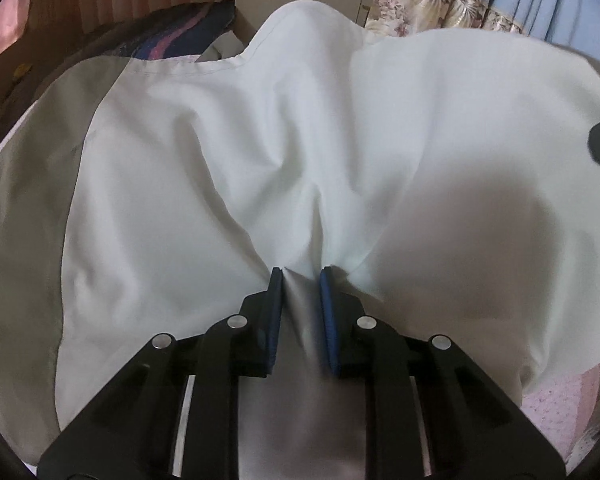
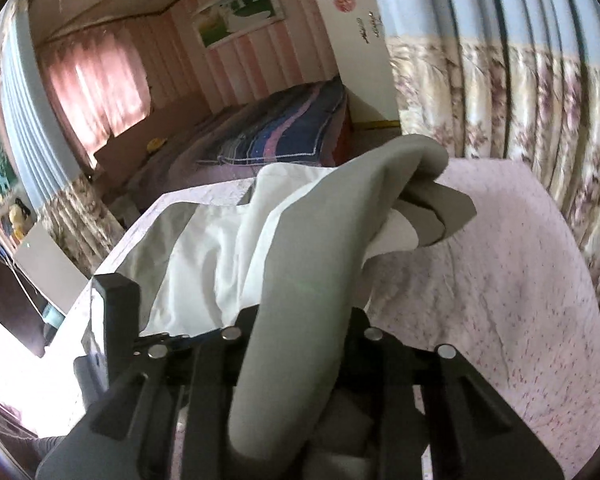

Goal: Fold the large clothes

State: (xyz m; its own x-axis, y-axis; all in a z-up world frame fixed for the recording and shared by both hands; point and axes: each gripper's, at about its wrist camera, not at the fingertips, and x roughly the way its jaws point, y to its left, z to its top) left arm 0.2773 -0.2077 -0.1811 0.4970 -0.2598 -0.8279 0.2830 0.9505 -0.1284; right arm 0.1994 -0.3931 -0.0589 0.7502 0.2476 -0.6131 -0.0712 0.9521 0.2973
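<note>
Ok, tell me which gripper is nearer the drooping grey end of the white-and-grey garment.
Right. The grey end hangs just ahead of the right gripper, whose fingers the same grey strip covers. The left gripper pinches the white cloth panel, further off to the left.

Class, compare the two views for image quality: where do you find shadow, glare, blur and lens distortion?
Left wrist view: a soft dark shadow falls on the white garment right of the left gripper; the frame's right edge is smeared. Right wrist view: glare burns out the lower left, the pink window curtain glows, the grey fold over the right gripper is blurred, and the floral curtain bows.
</note>
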